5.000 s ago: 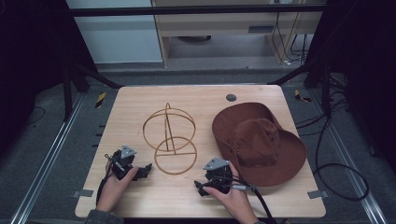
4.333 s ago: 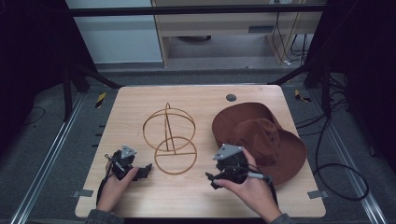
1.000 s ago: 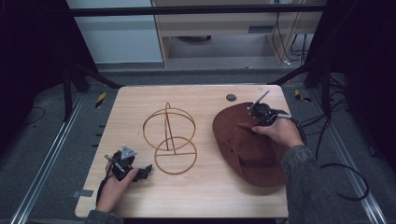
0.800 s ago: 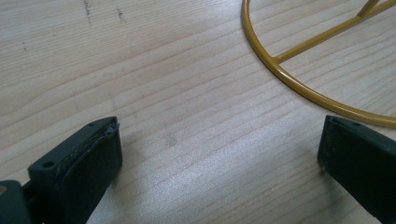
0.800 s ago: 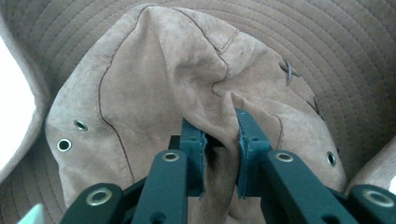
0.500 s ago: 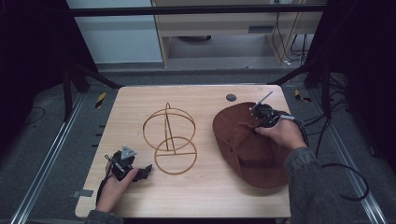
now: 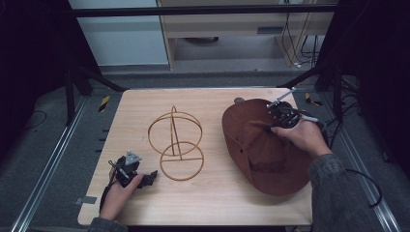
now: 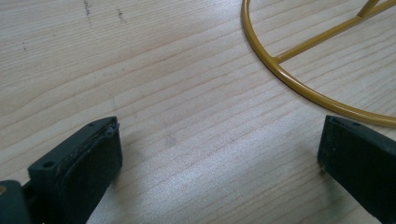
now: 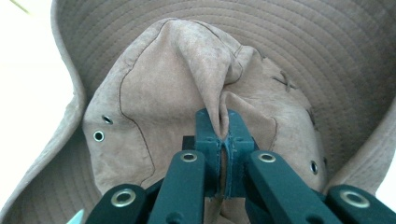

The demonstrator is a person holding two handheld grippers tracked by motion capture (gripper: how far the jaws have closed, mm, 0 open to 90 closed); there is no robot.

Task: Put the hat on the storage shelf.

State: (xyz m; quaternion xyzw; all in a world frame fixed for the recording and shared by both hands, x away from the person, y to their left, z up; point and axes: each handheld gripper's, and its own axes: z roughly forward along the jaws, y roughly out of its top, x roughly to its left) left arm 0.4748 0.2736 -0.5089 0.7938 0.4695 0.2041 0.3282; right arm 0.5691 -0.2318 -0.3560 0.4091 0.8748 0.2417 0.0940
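A: Right gripper (image 9: pixel 223 122)?
B: Jaws pinched together on a fold of the brown hat (image 9: pixel 187 84), at the crown. Suede bunches up between them (clear in the right gripper view).

A: Where's the hat on the table?
B: Right half of the wooden table (image 7: pixel 212 203). In the high view the hat (image 7: pixel 263 154) has its far side raised under the right gripper (image 7: pixel 280 117), brim tilted up toward the back edge, near brim low by the front edge. Right hand (image 7: pixel 300 137) sits over it.

A: Left gripper?
B: Jaws wide apart, nothing between them, just bare wood. Left gripper (image 8: pixel 219 149) is low over the table; in the high view it's (image 7: pixel 145 178) at the front left, held in the left hand (image 7: pixel 116 193).

A: Anything close to it?
B: Gold wire stand (image 7: pixel 176 142), middle of the table, two rings with an upright loop. Its base ring (image 8: pixel 299 84) runs just beside one left jaw, can't tell if touching. Hat and stand are apart.
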